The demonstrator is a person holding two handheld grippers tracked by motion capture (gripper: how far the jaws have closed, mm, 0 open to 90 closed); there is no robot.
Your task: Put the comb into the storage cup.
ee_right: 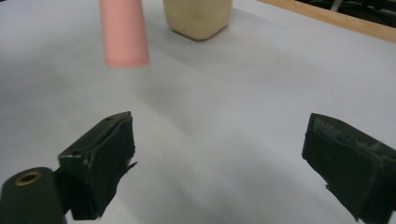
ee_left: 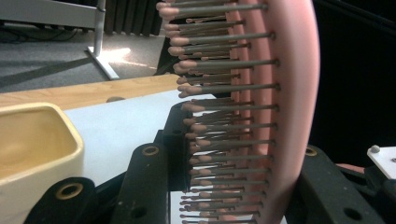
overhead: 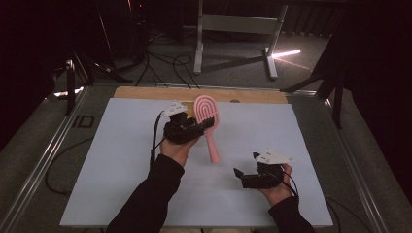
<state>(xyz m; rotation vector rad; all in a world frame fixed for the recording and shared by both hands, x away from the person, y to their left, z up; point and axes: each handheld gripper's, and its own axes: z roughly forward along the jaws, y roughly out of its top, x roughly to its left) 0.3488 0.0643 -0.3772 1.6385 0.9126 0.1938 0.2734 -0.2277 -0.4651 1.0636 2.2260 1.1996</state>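
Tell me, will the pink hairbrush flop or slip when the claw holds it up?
Probably not floppy: the pink hairbrush keeps a straight handle hanging free below the left claw. It looks light, being thin plastic. It might twist a little, since the claw grips across springy bristles, not a flat side.

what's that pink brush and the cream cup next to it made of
Pink brush: likely moulded plastic, matte, one even colour; its thin grey bristles with rounded tips look plastic or wire. Cream cup: smooth, thick-walled with rounded corners, probably plastic or glazed ceramic.
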